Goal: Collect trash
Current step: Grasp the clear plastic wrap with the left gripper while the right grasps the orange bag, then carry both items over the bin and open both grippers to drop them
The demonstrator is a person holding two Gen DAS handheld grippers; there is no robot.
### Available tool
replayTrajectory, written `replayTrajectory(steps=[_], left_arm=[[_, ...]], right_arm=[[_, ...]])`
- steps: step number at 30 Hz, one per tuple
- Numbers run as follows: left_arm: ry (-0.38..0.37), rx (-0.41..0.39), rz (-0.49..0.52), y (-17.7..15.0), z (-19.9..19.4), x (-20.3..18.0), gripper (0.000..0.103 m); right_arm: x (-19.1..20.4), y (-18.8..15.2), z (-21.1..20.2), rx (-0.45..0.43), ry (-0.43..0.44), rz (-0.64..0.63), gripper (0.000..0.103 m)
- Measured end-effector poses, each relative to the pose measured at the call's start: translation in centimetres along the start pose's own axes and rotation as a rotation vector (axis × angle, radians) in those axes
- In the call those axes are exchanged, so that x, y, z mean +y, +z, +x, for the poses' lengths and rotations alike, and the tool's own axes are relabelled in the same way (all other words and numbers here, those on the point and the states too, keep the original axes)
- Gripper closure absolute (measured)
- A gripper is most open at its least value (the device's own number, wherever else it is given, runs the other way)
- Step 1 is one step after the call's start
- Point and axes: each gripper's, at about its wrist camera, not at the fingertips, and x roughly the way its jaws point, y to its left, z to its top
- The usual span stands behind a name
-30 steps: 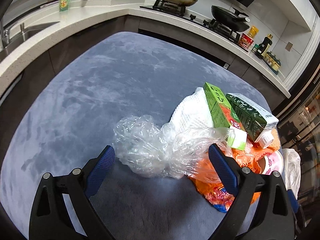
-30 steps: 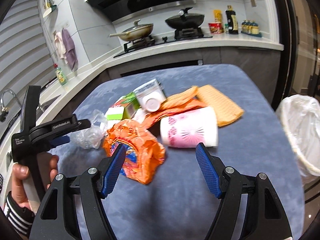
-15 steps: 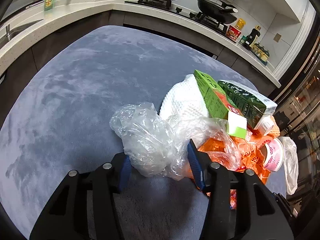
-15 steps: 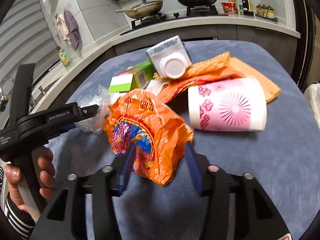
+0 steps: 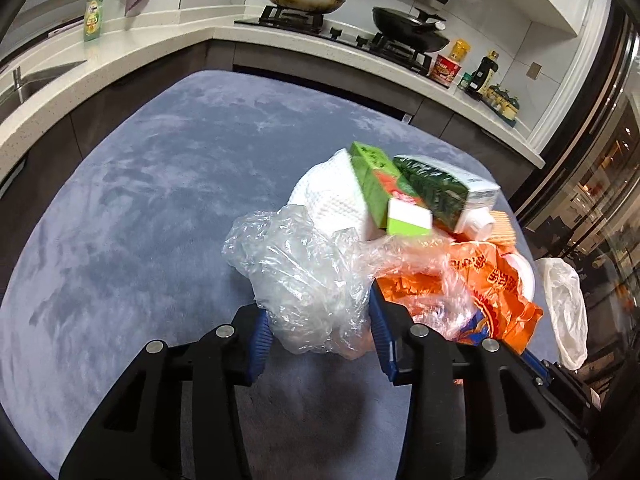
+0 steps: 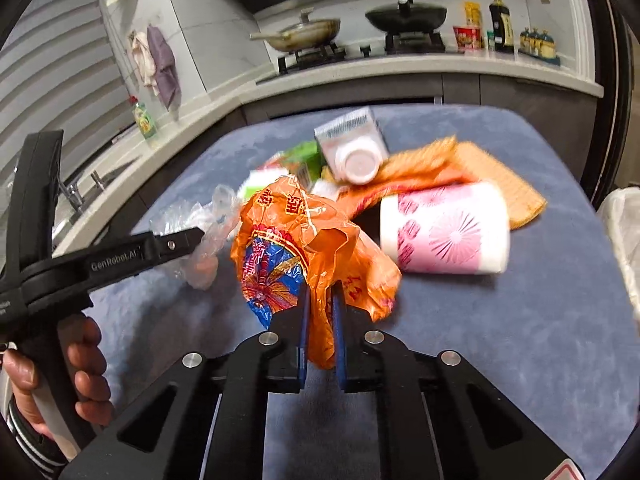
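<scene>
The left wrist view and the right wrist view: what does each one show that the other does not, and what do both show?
Only the left wrist view shows the white cloth and the left gripper closing on the clear plastic bag.

Only the right wrist view shows the person's hand and the right gripper closing on the orange bag.

Both show both bags, the green box and the stove.

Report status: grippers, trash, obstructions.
Left gripper closing on clear plastic bag. Right gripper closing, pinching orange bag. Cartons, pink cup remain on table. Nothing blocking.
</scene>
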Motion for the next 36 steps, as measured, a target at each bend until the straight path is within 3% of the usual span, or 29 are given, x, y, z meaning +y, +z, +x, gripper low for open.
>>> replayTrajectory(steps=[9, 16, 25, 36], left_arm=[[-0.060, -0.075, 0.066, 0.8, -4.2, -4.5, 0.062], [-0.138, -0.120, 0.145, 1.0, -6.5, -10.2, 0.062], [-0.249, -0.133, 0.250, 0.3, -7.6, -18.8, 0.062], [-0.364, -0.109, 0.403, -2.3, -7.2, -29.4, 0.062]], right_arm=[[-2.4, 1.8, -6.3, -0.142, -0.041, 0.032, 0.093], [-6.5, 3.1, -11.9, -0.264, -0.118, 0.092, 0.093], [-13.7, 2.9, -18.9, -0.390, -0.250, 0.186, 0.093], [-21.0, 0.7, -24.8, -0.465, -0.379, 0.295, 0.093]])
